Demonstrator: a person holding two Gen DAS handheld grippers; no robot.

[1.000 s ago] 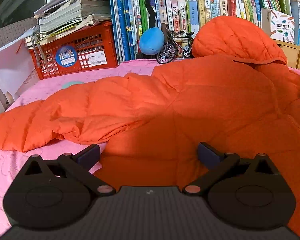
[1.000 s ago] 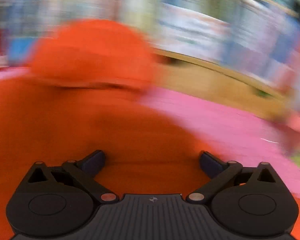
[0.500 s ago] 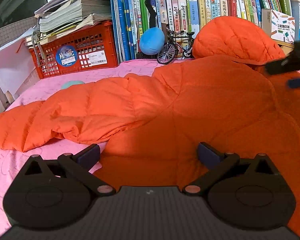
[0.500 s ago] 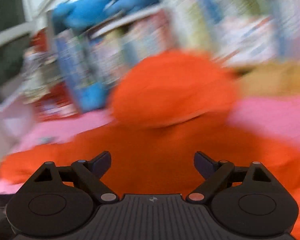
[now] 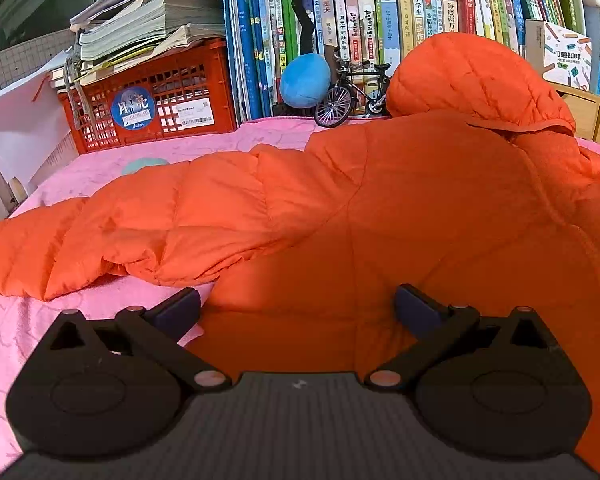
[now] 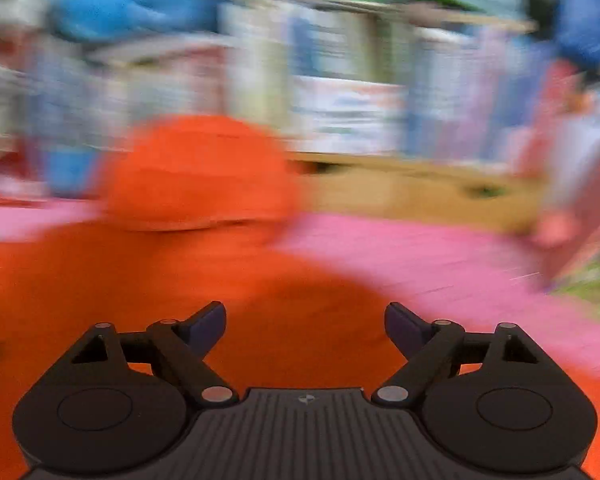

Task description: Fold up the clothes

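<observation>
Both grippers hang with jaws apart and nothing between them: the left gripper (image 5: 296, 306) and the right gripper (image 6: 305, 322) above the orange jacket (image 5: 380, 208). It lies spread across the pink bedspread (image 5: 28, 320), hood (image 5: 472, 76) at the far edge by the bookshelf (image 5: 380, 20).

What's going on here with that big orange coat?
A person holding two grippers is about to fold an orange puffer jacket lying spread on a pink cover. The left gripper and right gripper are both over it, open, gripping nothing. No fold shows yet; the right view is blurred.
</observation>
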